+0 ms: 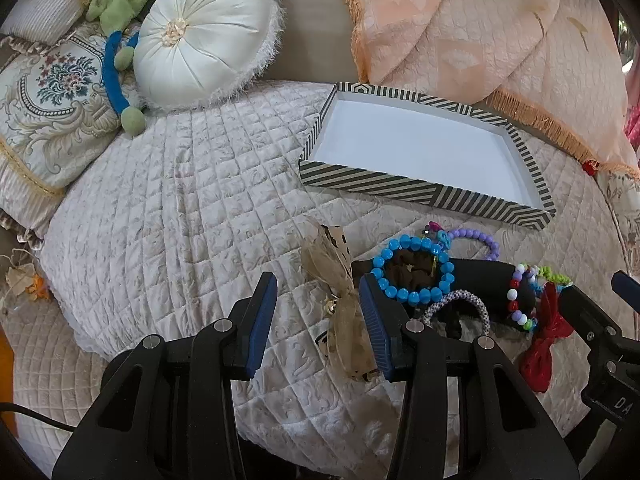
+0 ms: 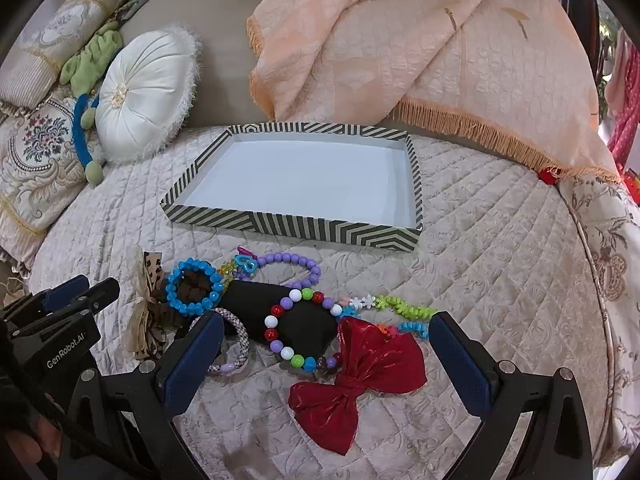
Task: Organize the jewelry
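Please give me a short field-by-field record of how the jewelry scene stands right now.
surface: quilted bedspread
tray: striped tray, white inside, nothing in it
jewelry: heap in front of the tray, none sorted yet
pieces: blue bead bracelet, purple bead bracelet, multicolour bead bracelet, red bow
left gripper: open, holding nothing
right gripper: open, above the red bow

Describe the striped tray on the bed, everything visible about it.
The striped tray is a shallow rectangular box, like a cardboard lid, lying flat and open side up on the quilted bedspread. Its low walls carry dark and cream stripes that meet in chevrons at the corners; the inside is plain white and holds nothing. It sits beyond the pile of bead bracelets, apart from them, near a fringed peach blanket. Nothing but the bedspread visibly touches it.
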